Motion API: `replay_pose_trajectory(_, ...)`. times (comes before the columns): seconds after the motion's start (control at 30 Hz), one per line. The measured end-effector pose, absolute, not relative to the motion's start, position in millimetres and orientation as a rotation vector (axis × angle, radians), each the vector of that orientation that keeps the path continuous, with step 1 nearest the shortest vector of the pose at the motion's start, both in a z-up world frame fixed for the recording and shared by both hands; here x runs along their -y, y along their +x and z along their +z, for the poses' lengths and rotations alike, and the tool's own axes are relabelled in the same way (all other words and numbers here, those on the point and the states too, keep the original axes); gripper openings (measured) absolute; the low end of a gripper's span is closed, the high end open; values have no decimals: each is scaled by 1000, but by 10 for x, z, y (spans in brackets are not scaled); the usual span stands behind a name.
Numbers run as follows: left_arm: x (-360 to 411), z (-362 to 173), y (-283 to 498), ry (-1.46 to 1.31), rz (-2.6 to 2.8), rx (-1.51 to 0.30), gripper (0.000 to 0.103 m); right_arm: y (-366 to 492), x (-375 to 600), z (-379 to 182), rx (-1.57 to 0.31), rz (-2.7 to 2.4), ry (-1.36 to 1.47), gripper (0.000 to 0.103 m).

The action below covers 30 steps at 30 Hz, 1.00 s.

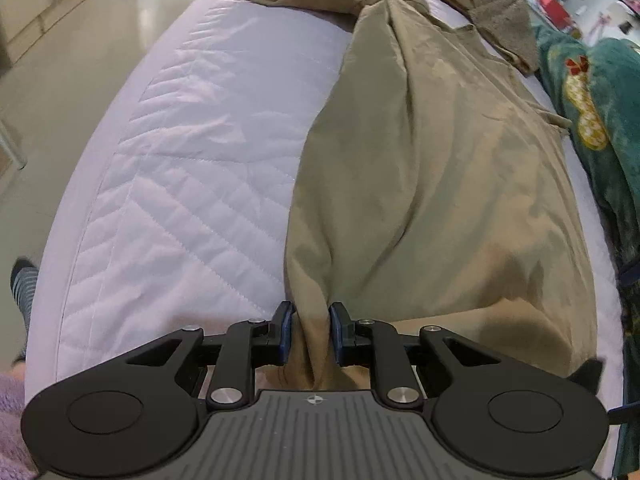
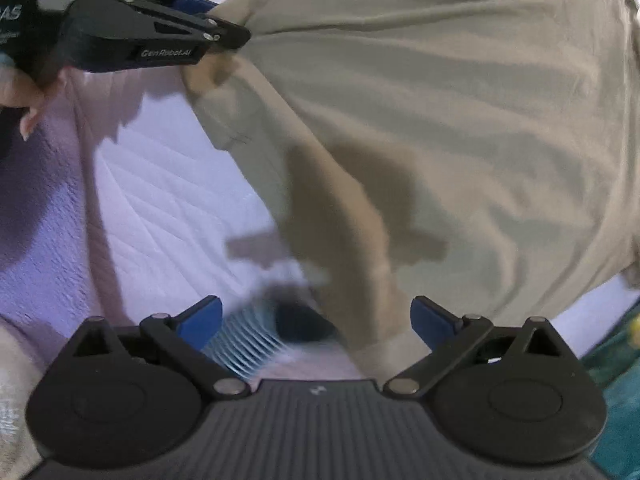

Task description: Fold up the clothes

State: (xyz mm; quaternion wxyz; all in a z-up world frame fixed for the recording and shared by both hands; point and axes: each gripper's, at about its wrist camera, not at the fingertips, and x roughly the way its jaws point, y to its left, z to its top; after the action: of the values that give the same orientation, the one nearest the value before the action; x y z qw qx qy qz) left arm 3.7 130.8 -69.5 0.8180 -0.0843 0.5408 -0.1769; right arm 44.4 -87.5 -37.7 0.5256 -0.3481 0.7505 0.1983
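A khaki garment (image 1: 440,184) lies spread along the white quilted bed (image 1: 192,168), one sleeve reaching the far end. My left gripper (image 1: 313,330) is shut on a bunched fold of the garment's near hem, cloth pinched between its blue pads. In the right wrist view the same khaki garment (image 2: 460,128) fills the upper right, and the left gripper (image 2: 224,20) shows at the top left, clamped on a corner of it. My right gripper (image 2: 316,322) hangs wide open above the garment's lower edge, with no cloth pinched between its blue fingers (image 2: 430,320).
A teal patterned blanket (image 1: 592,120) lies along the bed's right side. A darker olive garment (image 1: 504,24) sits at the far end. The floor (image 1: 60,92) runs along the bed's left. A person's striped sock (image 1: 24,284) and a hand (image 2: 20,96) show at the edges.
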Motion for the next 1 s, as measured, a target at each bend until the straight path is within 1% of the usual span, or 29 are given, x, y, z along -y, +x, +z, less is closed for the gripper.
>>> replay_pose_trajectory(0.07,-1366,-719,46,-203,-403,-1149,21,469,853,-527,-1841,472,-823,102)
replay_pose_trajectory(0.2,-1440,-766,35,-251,-423,-1139,23,565,641,-862,-1885,429,-922,102)
replay_pose_trajectory(0.37,-1433,-779,-2,-250,-445,-1115,23,612,559,-881,-1883,428,-824,102)
replay_pose_trajectory(0.43,-1455,-788,1,-253,-465,-1117,25,640,672,-878,-1863,380,-820,103)
replay_pose_trajectory(0.5,-1475,-803,39,-282,-485,-1132,33,696,828,-913,-1833,327,-784,103)
replay_pose_trajectory(0.57,-1464,-805,81,-295,-514,-1152,48,737,987,-991,-1816,304,-741,103)
replay_pose_trajectory(0.6,-1428,-797,91,-277,-534,-1161,52,736,1071,-1041,-1810,305,-716,103)
replay_pose_trajectory(0.63,-1379,-789,98,-249,-552,-1169,58,735,1155,-1092,-1805,306,-691,103)
replay_pose_trajectory(0.67,-1324,-783,108,-218,-568,-1178,60,716,1249,-1135,-1803,316,-648,103)
replay_pose_trajectory(0.73,-1219,-766,123,-143,-590,-1178,60,651,1421,-1194,-1786,338,-585,103)
replay_pose_trajectory(0.83,-1078,-736,146,-25,-605,-1159,60,568,1630,-1255,-1759,349,-565,103)
replay_pose_trajectory(1.0,-926,-737,78,37,-558,-1134,59,627,2020,-1287,-1749,394,-425,103)
